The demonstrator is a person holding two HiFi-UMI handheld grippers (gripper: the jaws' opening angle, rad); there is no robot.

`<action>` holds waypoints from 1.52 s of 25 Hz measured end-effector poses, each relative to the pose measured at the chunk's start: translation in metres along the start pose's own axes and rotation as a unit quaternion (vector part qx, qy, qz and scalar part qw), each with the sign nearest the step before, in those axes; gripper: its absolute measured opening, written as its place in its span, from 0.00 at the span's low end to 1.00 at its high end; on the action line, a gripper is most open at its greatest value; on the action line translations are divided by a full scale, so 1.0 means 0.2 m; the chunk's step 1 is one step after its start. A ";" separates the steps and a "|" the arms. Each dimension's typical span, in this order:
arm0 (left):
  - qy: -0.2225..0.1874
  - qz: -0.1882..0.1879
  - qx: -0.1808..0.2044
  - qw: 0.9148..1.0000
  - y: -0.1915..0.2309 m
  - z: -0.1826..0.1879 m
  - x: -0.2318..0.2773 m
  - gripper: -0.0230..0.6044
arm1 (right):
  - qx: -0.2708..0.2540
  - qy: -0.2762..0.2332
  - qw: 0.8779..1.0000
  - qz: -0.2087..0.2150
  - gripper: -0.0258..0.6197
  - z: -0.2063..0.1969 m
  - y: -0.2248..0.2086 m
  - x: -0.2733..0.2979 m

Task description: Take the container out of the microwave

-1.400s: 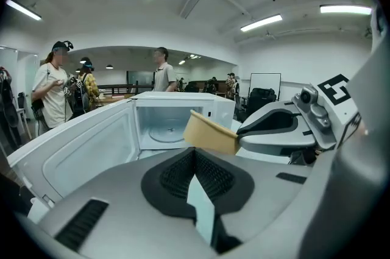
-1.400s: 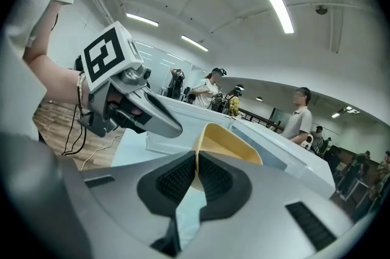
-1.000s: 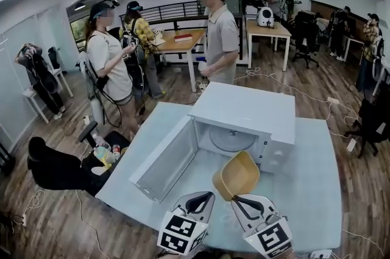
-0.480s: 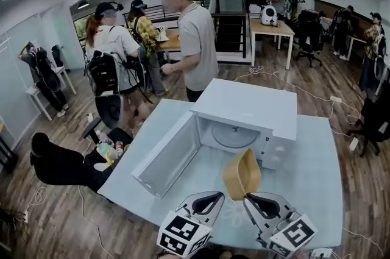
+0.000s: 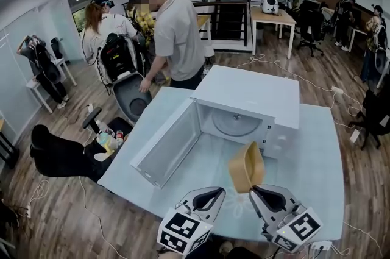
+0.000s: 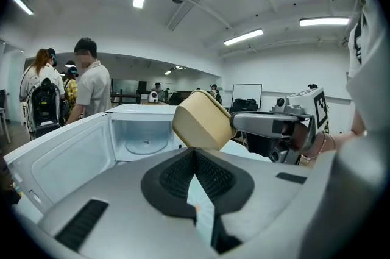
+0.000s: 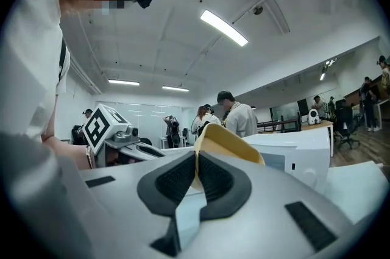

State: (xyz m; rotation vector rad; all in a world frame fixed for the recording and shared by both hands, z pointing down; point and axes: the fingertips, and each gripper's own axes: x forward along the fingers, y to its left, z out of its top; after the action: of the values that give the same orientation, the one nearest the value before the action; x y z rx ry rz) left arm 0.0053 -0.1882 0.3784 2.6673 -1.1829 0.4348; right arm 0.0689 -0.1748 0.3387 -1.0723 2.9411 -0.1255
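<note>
My right gripper (image 5: 256, 189) is clamped on the rim of the yellow container (image 5: 247, 167). Since a second ago the container has tipped nearer edge-on and drifted toward 3 o'clock, and it hangs outside the microwave (image 5: 250, 96), at 5 o'clock from the cavity. My left gripper (image 5: 212, 194), at the container's 8 o'clock, is closed on nothing.

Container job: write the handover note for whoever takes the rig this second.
The right gripper is shut on the rim of the yellow container, holding it tilted in the air above the table, in front of the microwave.
The left gripper is shut and empty, beside it.
Done: the container is out; the cavity shows only the turntable, and the door is open.
Left: probably set the container down on the table and release.
</note>
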 end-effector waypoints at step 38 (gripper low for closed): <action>0.010 0.006 -0.022 1.000 0.04 -0.07 -0.05 0.06 | -0.008 0.026 0.999 0.040 0.08 -0.05 0.11 0.09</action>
State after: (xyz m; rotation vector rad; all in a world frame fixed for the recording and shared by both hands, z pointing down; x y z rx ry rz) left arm -0.0099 -0.1831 0.3897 2.6133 -1.1906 0.4315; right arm 0.0414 -0.1687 0.3480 -0.9654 3.0322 -0.1301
